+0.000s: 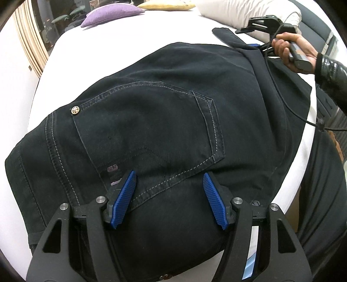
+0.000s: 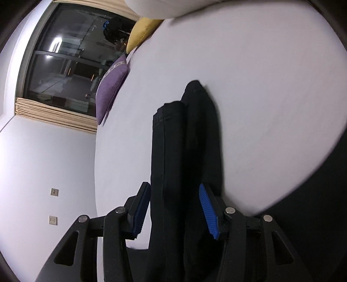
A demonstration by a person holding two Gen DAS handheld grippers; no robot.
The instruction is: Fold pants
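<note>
The pants (image 1: 164, 121), dark denim with pale stitching, lie across the white bed (image 1: 121, 41) near its front edge, seat side up with the back pocket (image 1: 149, 123) showing and the legs running off toward the right edge, where they appear already doubled so that one leg lies on the other. The left tool (image 1: 170, 199) hangs tilted down over the seat just below the pocket, its blue pads spread with only flat cloth between them and nothing pinched, so it is released. In the right wrist view the two stacked leg ends (image 2: 184, 134) run between the blue pads of the right tool (image 2: 174, 211); the pads stand a little off the cloth on both sides, so I judge it released as well, with the legs merely lying in the gap. A hand (image 1: 288, 50) in a shiny dark sleeve carries that tool near the bed's far right side. The step in hand looks like taking the leg ends to bring them over toward the waist. To do it well, close on both layers together close to the hems, lift only enough to clear the bed, keep the seat pinned flat with the left tool, and lay the edges square. A purple cushion (image 1: 110, 13), a yellow cushion (image 1: 167, 4) and a white pillow (image 1: 245, 15) sit along the far edge, well apart from the work.
</note>
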